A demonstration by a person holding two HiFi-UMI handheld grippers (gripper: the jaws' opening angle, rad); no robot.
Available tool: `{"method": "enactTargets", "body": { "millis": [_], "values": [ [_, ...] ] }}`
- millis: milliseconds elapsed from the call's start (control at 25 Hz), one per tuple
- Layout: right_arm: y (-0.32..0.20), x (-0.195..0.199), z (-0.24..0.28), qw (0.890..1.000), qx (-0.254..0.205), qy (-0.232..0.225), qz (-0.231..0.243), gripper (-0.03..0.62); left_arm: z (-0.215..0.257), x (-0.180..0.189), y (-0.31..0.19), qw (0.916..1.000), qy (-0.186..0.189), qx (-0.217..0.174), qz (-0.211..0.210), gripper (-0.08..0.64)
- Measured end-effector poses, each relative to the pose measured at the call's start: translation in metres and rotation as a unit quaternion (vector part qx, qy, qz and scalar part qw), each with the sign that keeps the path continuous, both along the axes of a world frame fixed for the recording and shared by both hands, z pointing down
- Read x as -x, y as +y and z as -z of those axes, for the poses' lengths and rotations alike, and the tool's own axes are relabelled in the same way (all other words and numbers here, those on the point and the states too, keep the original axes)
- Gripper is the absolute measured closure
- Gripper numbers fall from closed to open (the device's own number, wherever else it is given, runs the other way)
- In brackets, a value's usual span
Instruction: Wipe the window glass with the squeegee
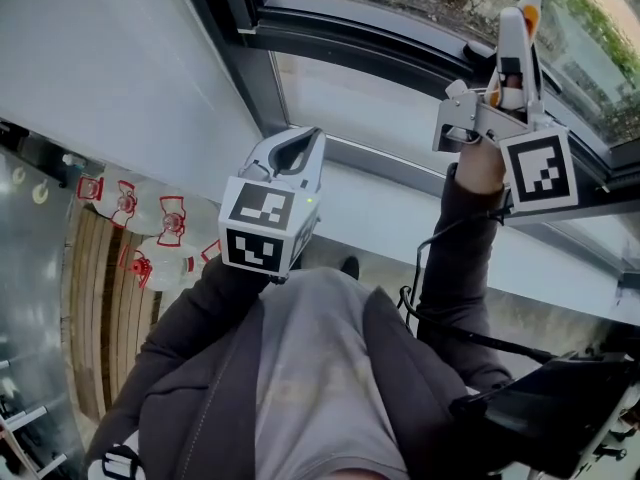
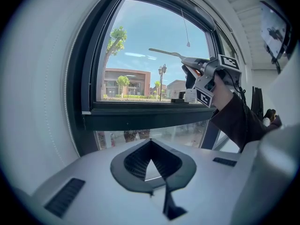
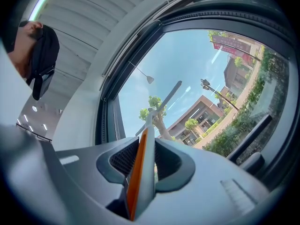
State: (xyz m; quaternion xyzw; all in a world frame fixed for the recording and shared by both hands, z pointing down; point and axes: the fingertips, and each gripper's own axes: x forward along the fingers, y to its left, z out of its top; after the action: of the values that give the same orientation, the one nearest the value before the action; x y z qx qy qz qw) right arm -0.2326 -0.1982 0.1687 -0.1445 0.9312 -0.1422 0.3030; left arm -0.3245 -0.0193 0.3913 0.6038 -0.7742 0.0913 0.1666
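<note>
My right gripper (image 1: 508, 88) is clamped on the orange-and-grey handle of the squeegee (image 3: 140, 163) and held high. The blade (image 2: 164, 52) sits at the upper right of the window glass (image 2: 140, 36), apparently against the pane. My left gripper (image 2: 150, 165) is closed on nothing and sits low, near the lower frame rail (image 2: 140, 117). I judge wiping is under way. The glass shows no streaks, so I cannot tell how much is done.

Squeegee (image 3: 138, 182) handle grey with an orange stripe, right gripper (image 3: 145, 157) and left gripper (image 2: 150, 165) pale grey with dark ribbed pads and black-and-white checked cubes, black window frame (image 2: 89, 55), dark brown sleeve (image 2: 234, 118), grey shirt (image 1: 320, 368), red-and-white bottles (image 1: 160, 233).
</note>
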Motion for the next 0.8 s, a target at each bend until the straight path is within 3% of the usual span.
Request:
{"method": "enactTargets", "body": {
  "millis": [360,600,800],
  "values": [
    [-0.003,-0.002,-0.019,1.0,0.017,0.003,0.002,0.492,-0.002,-0.003,-0.006,1.0,-0.002,0.008,-0.004,0.561],
    [-0.011,-0.023,-0.049,0.998,0.042,0.008,-0.05,0.494,-0.012,-0.009,-0.006,0.9998,-0.007,0.001,-0.019,0.561],
    [-0.003,-0.01,-0.051,0.998,0.057,0.007,-0.004,0.494,-0.009,-0.012,-0.002,0.9998,0.009,0.017,-0.01,0.561]
  ]
}}
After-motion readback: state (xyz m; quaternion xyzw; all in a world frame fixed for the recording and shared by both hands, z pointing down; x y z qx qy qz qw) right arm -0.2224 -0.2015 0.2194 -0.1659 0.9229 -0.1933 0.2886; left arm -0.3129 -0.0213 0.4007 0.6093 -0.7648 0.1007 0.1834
